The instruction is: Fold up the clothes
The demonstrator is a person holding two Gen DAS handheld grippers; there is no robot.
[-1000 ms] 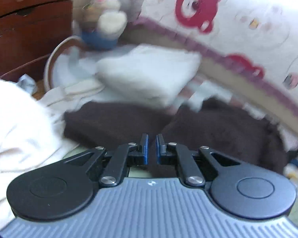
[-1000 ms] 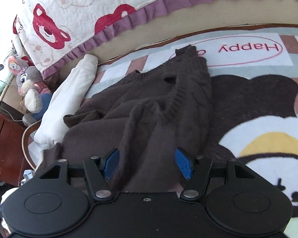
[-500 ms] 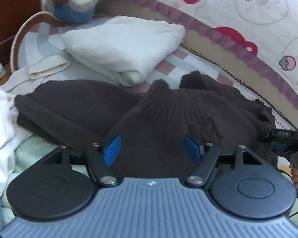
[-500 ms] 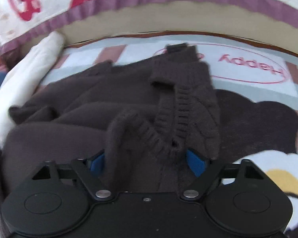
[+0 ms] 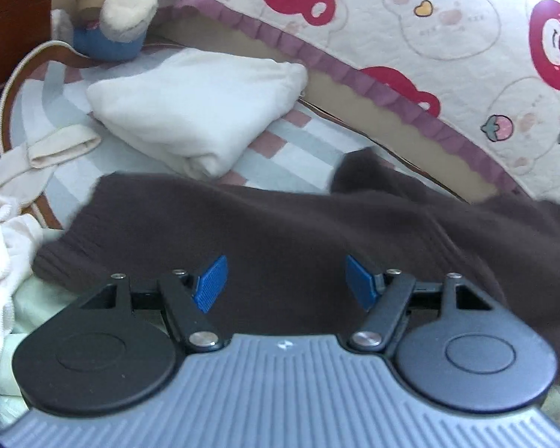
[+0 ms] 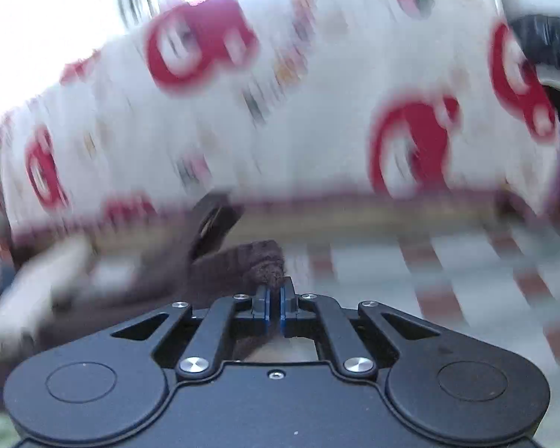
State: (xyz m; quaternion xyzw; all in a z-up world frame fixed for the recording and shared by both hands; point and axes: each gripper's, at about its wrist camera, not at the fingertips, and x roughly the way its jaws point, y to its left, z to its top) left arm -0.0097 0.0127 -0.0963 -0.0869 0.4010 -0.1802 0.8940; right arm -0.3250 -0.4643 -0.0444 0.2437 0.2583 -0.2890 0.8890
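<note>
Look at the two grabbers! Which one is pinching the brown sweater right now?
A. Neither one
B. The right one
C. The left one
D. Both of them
B. The right gripper has its blue pads nearly together on a bunch of the brown sweater, while the left gripper is spread wide open over the sweater, gripping nothing.

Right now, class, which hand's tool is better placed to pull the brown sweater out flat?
Right. The right tool is shut on a knitted edge of the brown sweater, while the left tool is open above it, gripping nothing.
</note>
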